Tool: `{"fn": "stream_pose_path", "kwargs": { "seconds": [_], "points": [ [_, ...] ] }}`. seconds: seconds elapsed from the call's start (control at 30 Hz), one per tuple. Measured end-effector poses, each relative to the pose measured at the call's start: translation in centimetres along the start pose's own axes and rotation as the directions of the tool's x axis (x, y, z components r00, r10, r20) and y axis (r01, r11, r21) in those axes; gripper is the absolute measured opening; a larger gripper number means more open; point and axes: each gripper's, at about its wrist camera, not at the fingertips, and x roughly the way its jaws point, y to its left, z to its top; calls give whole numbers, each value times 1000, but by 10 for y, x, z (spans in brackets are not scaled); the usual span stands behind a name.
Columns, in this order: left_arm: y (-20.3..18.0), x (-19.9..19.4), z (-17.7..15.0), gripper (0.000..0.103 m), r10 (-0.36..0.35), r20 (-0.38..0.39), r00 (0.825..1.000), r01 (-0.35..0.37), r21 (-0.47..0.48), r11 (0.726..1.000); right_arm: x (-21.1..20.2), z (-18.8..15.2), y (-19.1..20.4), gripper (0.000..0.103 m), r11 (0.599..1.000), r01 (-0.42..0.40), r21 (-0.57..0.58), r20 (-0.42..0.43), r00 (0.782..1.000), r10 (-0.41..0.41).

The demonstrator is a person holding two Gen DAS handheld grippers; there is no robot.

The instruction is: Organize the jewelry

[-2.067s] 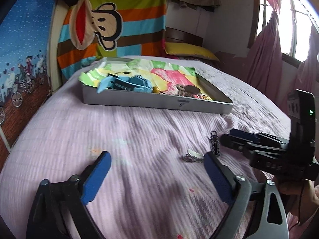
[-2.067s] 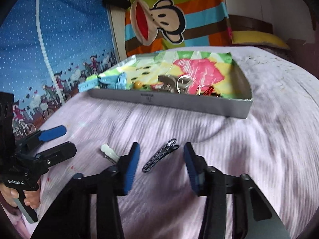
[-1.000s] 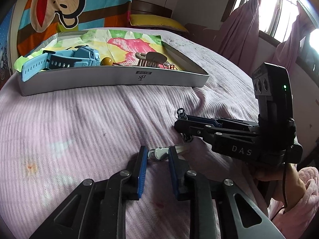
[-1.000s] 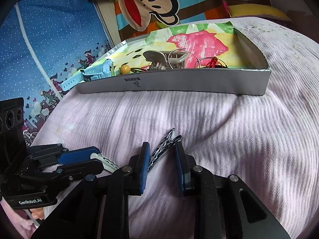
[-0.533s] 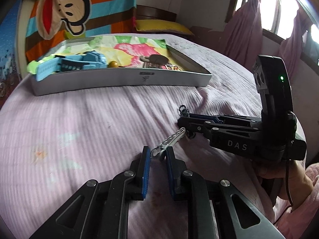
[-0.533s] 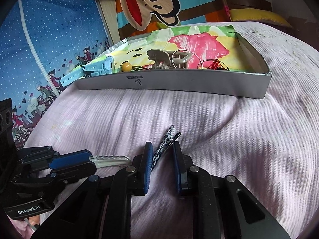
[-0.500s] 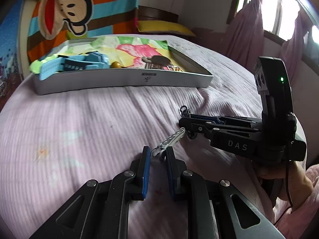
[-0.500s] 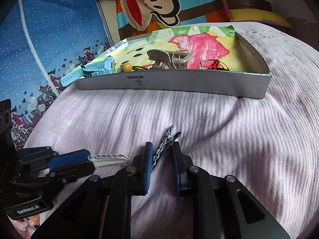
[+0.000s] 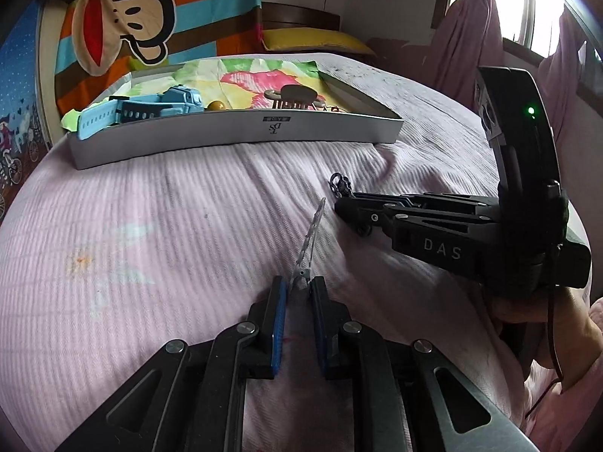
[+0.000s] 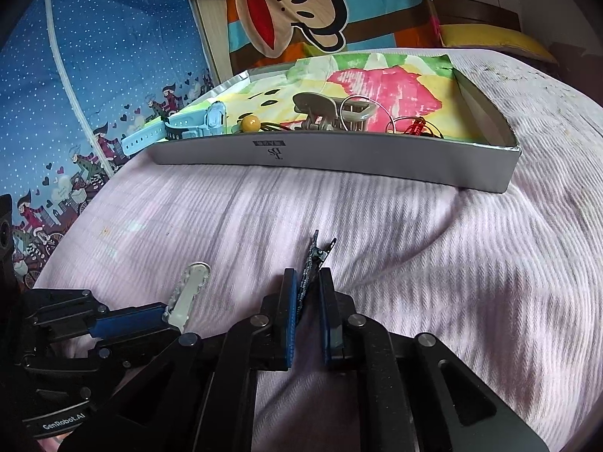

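Now the left gripper (image 9: 298, 288) pinches one end of a clear hair clip (image 9: 309, 243) whose long axis points forward past the jaws, while the right gripper (image 10: 309, 282) clamps a dark hair clip (image 10: 314, 263) likewise pointing ahead toward the grey tray (image 10: 339, 156), both above the pink bedspread (image 10: 452, 245).

A pale, clear hair clip (image 9: 309, 239) sticks forward and up from between the left claw's (image 9: 299, 287) pads, pinched at its near end. A dark patterned hair clip (image 10: 314, 263) stands on edge in the right claw (image 10: 306, 290), tips forward. Well ahead of both claws, a grey box (image 10: 339, 158) holds a blue watch (image 10: 177, 128), a yellow bead (image 10: 250, 123), a grey claw clip (image 10: 320, 111) and rings (image 10: 403, 124).
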Motion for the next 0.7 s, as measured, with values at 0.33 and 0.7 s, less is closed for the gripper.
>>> {"fn": "stream_pose_path", "kwargs": {
  "seconds": [0.33,0.7],
  "points": [
    [-7,-7,-3,12,39,56,998,-40,17,999,-4,0,2,5,1000,0,-13,34,999,1],
    [0,-23,1,12,66,151,986,-61,-37,997,-30,3,1,5,1000,-5,-4,167,986,6]
  ]
}}
